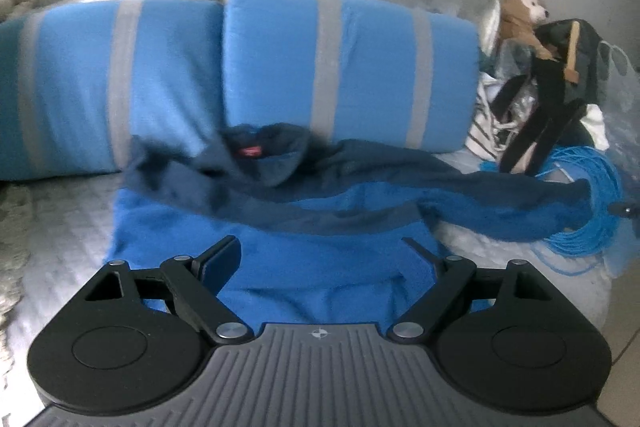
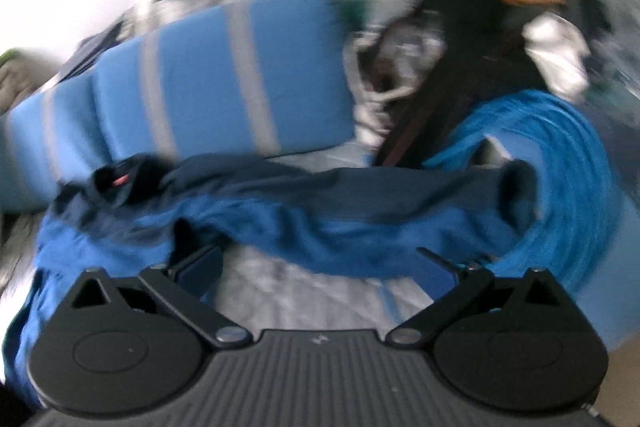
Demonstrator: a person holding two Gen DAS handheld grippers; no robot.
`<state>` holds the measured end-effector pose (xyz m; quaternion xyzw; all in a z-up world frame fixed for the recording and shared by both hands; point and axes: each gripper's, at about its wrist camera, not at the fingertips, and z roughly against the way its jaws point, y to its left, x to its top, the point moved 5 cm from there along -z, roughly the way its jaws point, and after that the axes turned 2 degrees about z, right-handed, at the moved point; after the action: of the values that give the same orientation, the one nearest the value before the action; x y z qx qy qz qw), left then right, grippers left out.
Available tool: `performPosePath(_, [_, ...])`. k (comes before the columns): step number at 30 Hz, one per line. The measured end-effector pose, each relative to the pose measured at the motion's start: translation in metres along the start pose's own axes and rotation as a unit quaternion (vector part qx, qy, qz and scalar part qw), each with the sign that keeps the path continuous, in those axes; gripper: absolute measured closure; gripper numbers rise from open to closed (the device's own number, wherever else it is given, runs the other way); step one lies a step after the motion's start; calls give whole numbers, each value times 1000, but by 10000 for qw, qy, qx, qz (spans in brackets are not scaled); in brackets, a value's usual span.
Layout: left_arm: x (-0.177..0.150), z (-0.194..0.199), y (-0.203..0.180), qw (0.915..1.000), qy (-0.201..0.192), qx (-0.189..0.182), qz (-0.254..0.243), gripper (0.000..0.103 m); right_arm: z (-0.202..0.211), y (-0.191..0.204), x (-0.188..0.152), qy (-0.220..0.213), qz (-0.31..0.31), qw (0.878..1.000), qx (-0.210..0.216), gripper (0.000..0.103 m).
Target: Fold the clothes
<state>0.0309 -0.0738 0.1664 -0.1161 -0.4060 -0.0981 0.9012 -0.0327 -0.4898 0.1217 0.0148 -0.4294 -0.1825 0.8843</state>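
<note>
Both the left gripper (image 1: 320,251) and right gripper (image 2: 318,259) hang with jaws wide and empty over the motion-blurred two-tone blue fabric sweatshirt (image 1: 320,267), its lower hem hidden behind them.

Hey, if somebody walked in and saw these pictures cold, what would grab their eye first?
Probably the rumpled two-tone blue sweatshirt spread on the grey quilted bed, with the open left gripper poised over its hem. Behind it stand two bright blue pillows with grey stripes. At the right sit a brown teddy bear and a coil of blue cord.
</note>
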Motion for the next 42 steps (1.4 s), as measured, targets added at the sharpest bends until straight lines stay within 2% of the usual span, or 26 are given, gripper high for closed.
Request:
performPosePath(5, [-1,-48,-16,9997,90,-244,-26,18,-22,-57,-17,-37,-334,9982,-504,0])
performPosePath(9, [-7,-86,-21,9989,213,-418,82,18,-39,-85,-25,-230,-420,9956,-809,0])
performPosePath(15, [-19,-131,-19,9982,244,-525,147,18,-73,-92,-15,-569,394,9875,-1419,2])
performPosePath(19, [-24,-147,-8,9986,314,-407,138,18,-105,-96,-4,-473,836,9806,-1711,13])
performPosePath(21, [-23,-147,-4,9984,301,-441,177,18,-124,-101,-1,-276,982,9778,-1828,20])
performPosePath(22, [-23,-148,-1,9983,295,-458,197,18,-132,-104,-1,-171,1008,9772,-1862,34])
performPosePath(23, [-23,-147,0,9983,287,-474,205,18,-138,-106,-1,-63,1017,9765,-1901,65])
performPosePath(24, [-23,-147,1,9982,278,-489,193,18,-143,-109,-2,55,983,9759,-1946,85])
performPosePath(25, [-22,-146,1,9982,267,-506,189,18,-146,-110,-1,143,920,9754,-1996,97])
performPosePath(26, [-22,-145,1,9981,252,-527,195,18,-144,-106,1,147,916,9749,-2025,97])
performPosePath(28, [-20,-143,0,9978,220,-581,212,18,-138,-95,7,86,982,9737,-2056,98])
performPosePath(32, [-16,-139,-4,9972,176,-714,147,18,-115,-48,22,-137,1283,9739,-1867,98])
performPosePath(37, [-17,-135,-4,9983,29,-587,35,18,-90,48,35,-323,2033,9646,-1646,98])
performPosePath(42, [-15,-128,4,9985,-76,-541,105,18,-78,147,28,-422,2627,9596,-917,98])
